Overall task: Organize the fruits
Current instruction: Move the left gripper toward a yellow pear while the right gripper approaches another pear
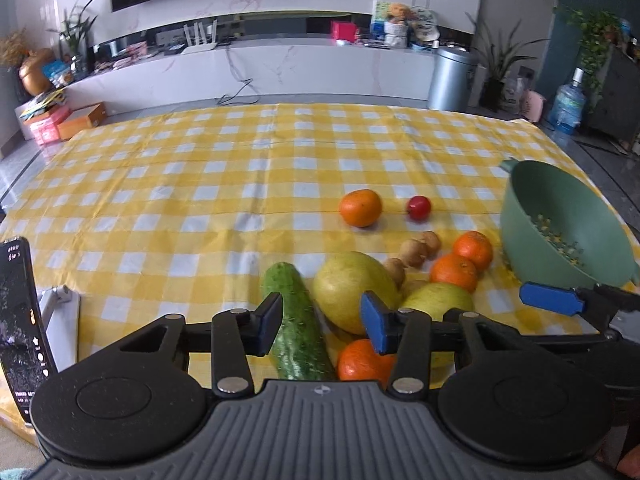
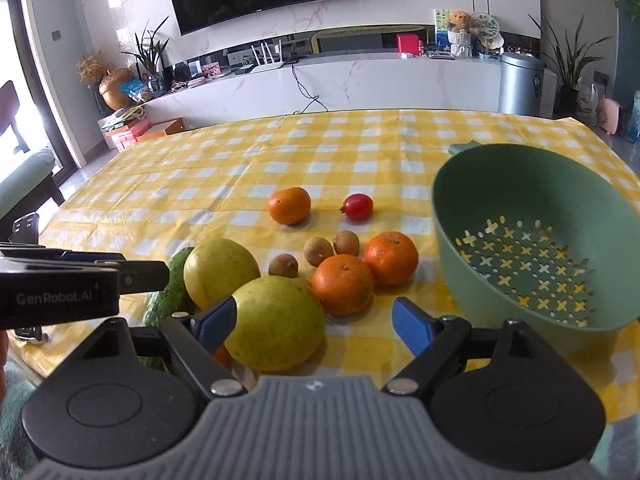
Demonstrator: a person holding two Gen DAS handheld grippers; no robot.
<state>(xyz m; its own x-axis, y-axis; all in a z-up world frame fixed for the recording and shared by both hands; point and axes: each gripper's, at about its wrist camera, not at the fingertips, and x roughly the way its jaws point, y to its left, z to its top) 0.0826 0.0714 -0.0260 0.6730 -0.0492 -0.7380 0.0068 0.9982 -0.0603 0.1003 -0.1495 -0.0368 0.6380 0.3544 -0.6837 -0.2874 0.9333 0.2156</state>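
Green, waxy cucumber (image 1: pixel 298 328), lower centre: stiff, slippery, best gripped mid-length. Left gripper (image 1: pixel 320 322) apart around it, untouching. Right gripper (image 2: pixel 316 320) apart, unloaded.

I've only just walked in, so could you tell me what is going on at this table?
A person is sorting fruit on a yellow checked tablecloth with a pair of tongs in each hand. The left tongs are partly open over a cucumber, and the right tongs are open around a large yellow-green fruit; neither pair grips anything. The green colander is empty. Several oranges, small brown fruits and one small red fruit lie loose on the cloth.
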